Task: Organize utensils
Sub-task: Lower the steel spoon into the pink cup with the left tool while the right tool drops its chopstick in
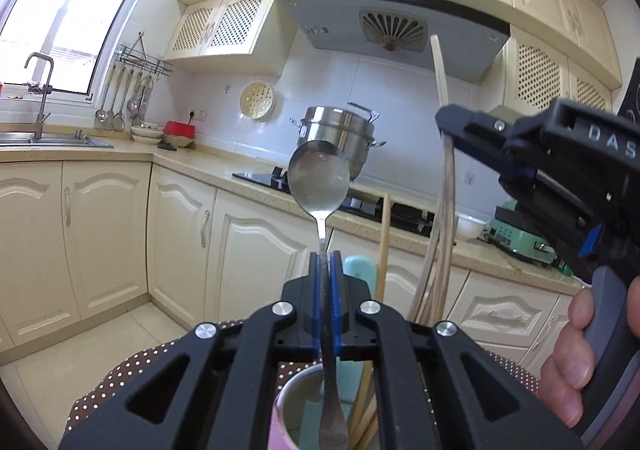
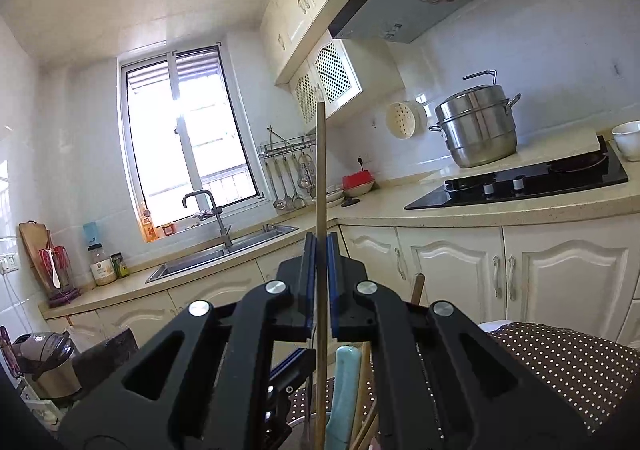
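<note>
Left wrist: left gripper (image 1: pixel 327 262) clamps spoon (image 1: pixel 319 178) upright.

steel spoon (image 1: pixel 319 179) upright, bowl up, wooden chopstick (image 2: pixel 320 170) upright, pink cup (image 1: pixel 290 406) below

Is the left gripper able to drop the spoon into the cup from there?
Probably yes. The left gripper is shut on the spoon, and the handle's end already hangs at the cup's mouth. Chopsticks lean at the side, but space beside them looks free.
</note>
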Motion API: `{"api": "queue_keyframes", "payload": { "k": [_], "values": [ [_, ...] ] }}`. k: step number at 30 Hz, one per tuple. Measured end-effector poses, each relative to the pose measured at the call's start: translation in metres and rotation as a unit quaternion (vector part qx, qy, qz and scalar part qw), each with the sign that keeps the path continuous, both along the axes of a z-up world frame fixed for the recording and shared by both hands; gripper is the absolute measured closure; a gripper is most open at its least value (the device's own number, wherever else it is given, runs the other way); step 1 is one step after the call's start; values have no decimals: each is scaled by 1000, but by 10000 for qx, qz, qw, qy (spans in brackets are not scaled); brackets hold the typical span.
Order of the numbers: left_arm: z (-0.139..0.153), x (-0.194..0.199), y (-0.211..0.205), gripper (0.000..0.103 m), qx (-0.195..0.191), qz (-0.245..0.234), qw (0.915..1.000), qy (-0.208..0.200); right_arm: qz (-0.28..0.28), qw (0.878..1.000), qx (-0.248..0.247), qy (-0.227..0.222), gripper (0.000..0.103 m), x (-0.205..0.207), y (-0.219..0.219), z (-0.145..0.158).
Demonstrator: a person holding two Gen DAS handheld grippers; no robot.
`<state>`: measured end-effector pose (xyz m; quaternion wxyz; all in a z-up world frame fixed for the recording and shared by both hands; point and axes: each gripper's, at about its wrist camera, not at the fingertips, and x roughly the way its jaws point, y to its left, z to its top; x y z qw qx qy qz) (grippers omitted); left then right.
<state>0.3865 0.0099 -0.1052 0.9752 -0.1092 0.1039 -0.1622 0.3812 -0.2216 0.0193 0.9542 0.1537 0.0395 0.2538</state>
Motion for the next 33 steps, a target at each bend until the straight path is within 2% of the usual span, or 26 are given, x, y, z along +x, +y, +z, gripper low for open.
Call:
{"api": "queue_keyframes", "payload": {
  "k": [14, 21, 23, 24, 26, 28, 30, 33],
  "values": [
    [-10, -33, 9, 98, 376, 31, 9987, 347, 9, 9991, -252, 337, 97, -23, -1, -21],
    [-8, -49, 17, 96, 307, 84, 9984, 464, -47, 9983, -351, 454, 97, -37, -1, -24],
    [-7, -52, 20, 81, 218, 139, 9982, 543, -65, 9981, -392, 469, 97, -40, 0, -24],
    [-6, -54, 22, 70, 151, 199, 9981, 556, -74, 9979, -427, 477, 97, -41, 2, -24],
    [-4, -58, 25, 69, 107, 234, 9982, 547, -88, 9976, -487, 485, 97, -44, 4, -24],
    [-1, -61, 26, 60, 137, 269, 9978, 595, -102, 9973, -529, 496, 97, -47, 6, -25],
    [0, -65, 27, 59, 146, 297, 9977, 590, -103, 9971, -551, 521, 97, -49, 8, -25],
    [5, -71, 30, 51, 161, 343, 9974, 618, -96, 9966, -604, 551, 97, -54, 12, -27]
  ]
}}
